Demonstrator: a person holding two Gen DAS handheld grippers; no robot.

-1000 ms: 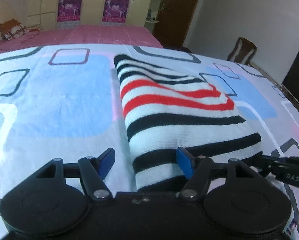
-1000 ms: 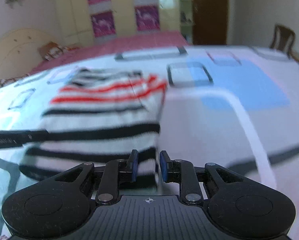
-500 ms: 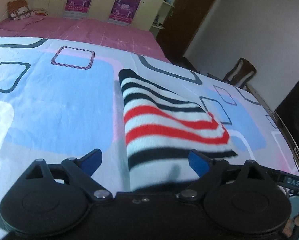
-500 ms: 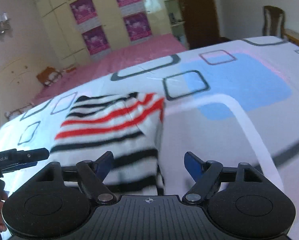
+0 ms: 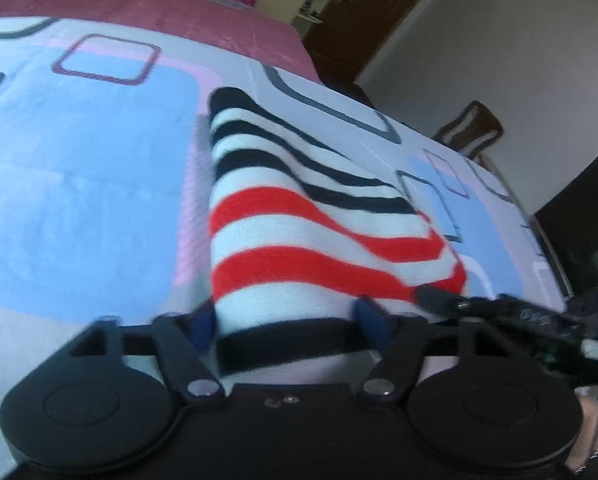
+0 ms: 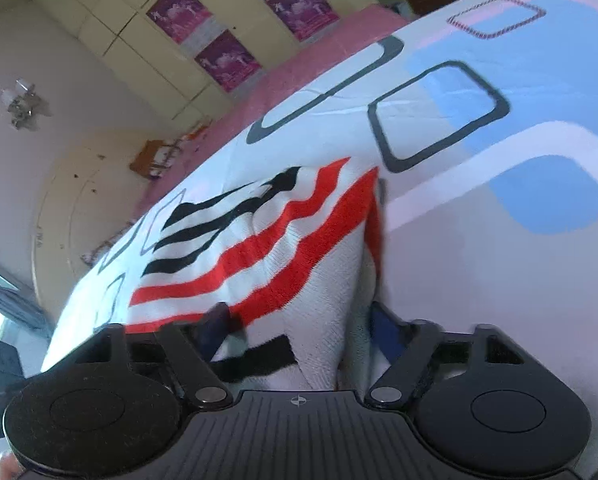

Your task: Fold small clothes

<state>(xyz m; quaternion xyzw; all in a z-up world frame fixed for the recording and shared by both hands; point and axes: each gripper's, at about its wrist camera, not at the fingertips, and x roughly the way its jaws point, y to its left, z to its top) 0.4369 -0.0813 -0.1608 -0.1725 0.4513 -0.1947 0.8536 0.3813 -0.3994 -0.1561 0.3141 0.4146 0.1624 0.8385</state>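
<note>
While the striped sweater (image 5: 299,216) is lying folded on the patterned bed sheet (image 5: 79,184), the left gripper (image 5: 287,320) is straddling its near black-banded edge with jaws spread wide, pads on either side of the fabric. Over at the right edge, the right gripper (image 6: 299,324) is likewise standing parted around a raised fold of the sweater (image 6: 267,248), not clamping it.
</note>
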